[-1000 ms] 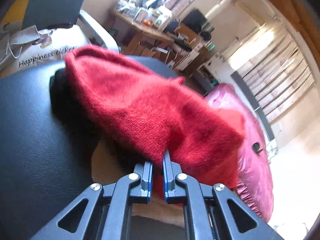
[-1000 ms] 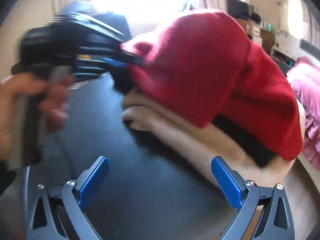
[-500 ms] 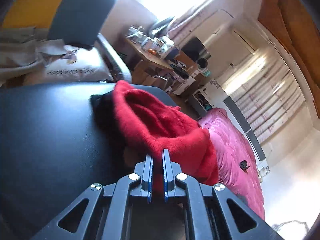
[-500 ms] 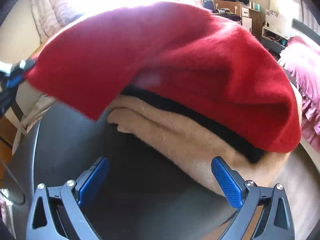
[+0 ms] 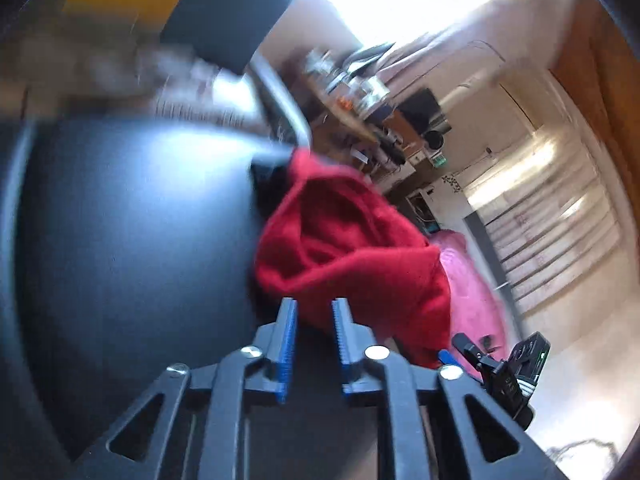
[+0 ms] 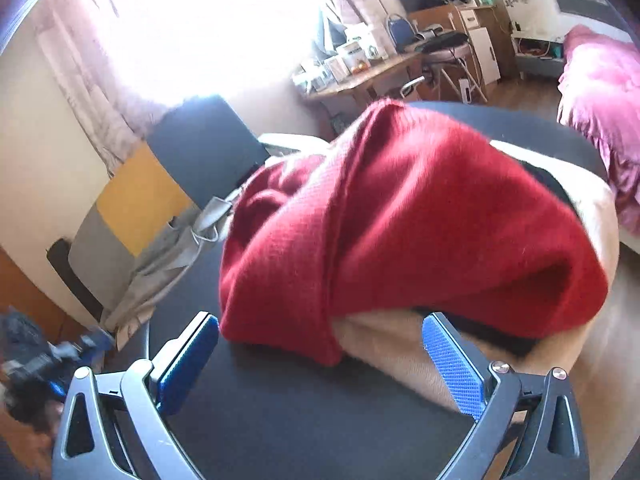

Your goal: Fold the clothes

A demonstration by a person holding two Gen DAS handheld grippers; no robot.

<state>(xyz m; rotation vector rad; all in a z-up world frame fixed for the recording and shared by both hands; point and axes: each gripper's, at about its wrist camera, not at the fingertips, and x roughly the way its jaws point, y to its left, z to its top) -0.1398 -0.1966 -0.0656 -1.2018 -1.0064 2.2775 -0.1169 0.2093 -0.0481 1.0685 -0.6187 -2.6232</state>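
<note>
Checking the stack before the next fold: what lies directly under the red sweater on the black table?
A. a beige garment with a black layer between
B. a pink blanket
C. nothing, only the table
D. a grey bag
A: in the right wrist view the red sweater drapes over a black layer atop a folded beige garment.

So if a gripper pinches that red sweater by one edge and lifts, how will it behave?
The red sweater is probably floppy: it lies in soft folds over the beige garment. Its fuzzy knit likely grips rather than slips. It looks fairly light, so only the pinched part may rise at first.
</note>
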